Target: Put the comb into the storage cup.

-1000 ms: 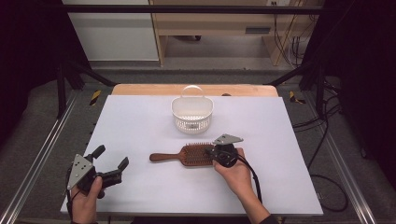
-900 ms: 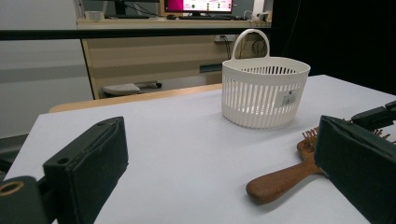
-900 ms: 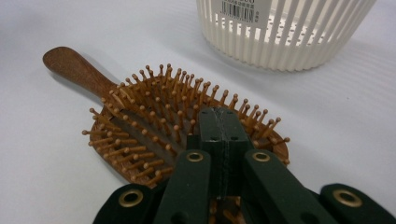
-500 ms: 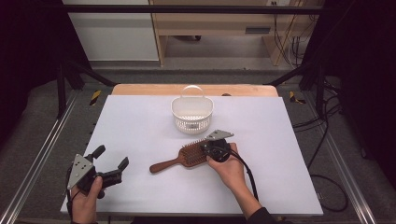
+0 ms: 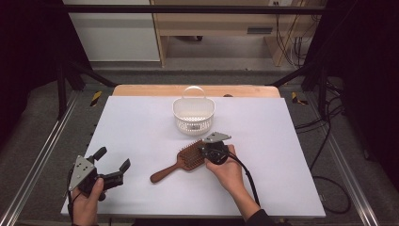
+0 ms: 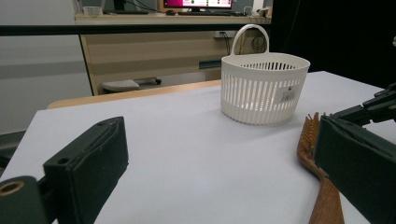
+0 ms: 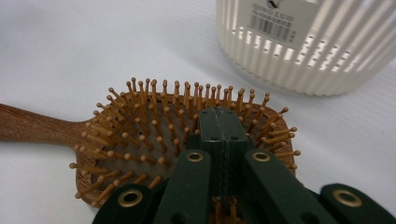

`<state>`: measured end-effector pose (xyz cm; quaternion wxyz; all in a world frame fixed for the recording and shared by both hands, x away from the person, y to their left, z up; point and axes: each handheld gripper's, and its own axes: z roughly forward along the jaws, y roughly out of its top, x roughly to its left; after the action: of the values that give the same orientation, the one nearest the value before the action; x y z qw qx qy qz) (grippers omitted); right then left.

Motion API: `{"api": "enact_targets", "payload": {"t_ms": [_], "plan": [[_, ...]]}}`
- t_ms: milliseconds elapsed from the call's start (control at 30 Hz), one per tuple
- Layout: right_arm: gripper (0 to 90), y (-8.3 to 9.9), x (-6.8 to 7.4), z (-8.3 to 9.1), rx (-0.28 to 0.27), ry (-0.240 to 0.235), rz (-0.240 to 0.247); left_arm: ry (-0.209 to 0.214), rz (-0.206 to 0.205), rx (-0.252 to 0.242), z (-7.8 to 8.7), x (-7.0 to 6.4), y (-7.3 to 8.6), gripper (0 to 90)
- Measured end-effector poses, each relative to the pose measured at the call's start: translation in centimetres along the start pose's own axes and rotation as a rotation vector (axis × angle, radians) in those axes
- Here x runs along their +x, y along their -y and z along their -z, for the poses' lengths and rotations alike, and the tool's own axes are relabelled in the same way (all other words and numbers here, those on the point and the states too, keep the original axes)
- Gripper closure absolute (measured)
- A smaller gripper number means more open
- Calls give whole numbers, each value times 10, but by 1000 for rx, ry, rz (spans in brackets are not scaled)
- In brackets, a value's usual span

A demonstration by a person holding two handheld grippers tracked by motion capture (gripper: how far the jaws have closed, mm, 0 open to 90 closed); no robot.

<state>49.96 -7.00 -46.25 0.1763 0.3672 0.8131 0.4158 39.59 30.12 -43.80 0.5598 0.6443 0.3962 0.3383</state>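
Observation:
A wooden paddle hairbrush [image 5: 181,162] sits at the table's middle front, bristles up, handle pointing front-left. My right gripper [image 5: 202,152] is shut on the far right edge of its head; in the right gripper view the closed jaws [image 7: 219,127] sit among the bristles of the hairbrush [image 7: 140,133]. A white slatted basket [image 5: 194,115] with a hoop handle stands just behind, and its wall [image 7: 308,42] is close to the brush. My left gripper [image 5: 114,158] is open at the front left, holding nothing. Between its jaws [image 6: 224,140] I see the basket [image 6: 264,88] and the brush's edge [image 6: 309,142].
The white table [image 5: 141,122] has a wooden strip along its far edge. Metal rails run along both sides, and cables lie on the floor at the right. A person's hands hold both grippers from the near edge.
My right gripper has swung the brush head away and to the left. The handle now points front-left instead of straight left. The left gripper has stayed put.

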Motion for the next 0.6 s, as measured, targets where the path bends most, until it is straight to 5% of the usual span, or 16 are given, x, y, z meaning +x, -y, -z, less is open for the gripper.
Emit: {"api": "enact_targets", "payload": {"t_ms": [467, 600], "plan": [[900, -10, 49, -16, 0, -95, 58, 16, -22, 19, -2, -5, 0, 32], [900, -11, 53, -16, 1, -101, 70, 18, -27, 24, -2, -5, 0, 32]]}}
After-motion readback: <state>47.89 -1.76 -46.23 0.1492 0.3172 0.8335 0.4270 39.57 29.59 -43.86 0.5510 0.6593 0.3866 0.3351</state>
